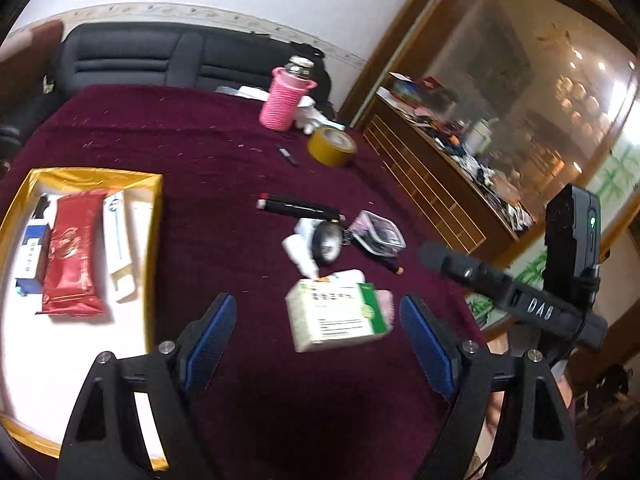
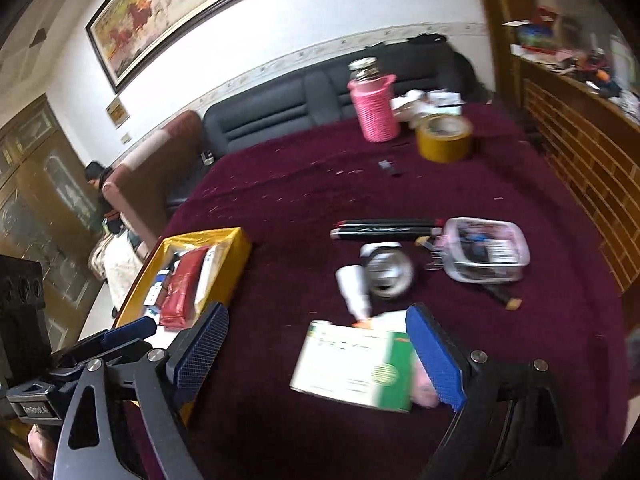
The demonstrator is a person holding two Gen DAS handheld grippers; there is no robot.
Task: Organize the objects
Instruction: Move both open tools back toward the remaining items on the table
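On the maroon-clothed counter [image 1: 200, 140], a yellow-walled box [image 1: 154, 240] at the left already holds a red packet [image 1: 70, 252] and some cartons. Right of it lies a loose cluster, with a clear plastic case [image 2: 486, 250] and a white-and-green medicine box [image 1: 340, 316] nearest. Both sets of tongs are spread wide and grip nothing: the left tongs [image 1: 318, 334] frame the medicine box, the right tongs [image 2: 316, 356] hover beside it. The gathering step seems underway; next, one pair likely must lower, close on the medicine box, and carry it to the yellow-walled box.
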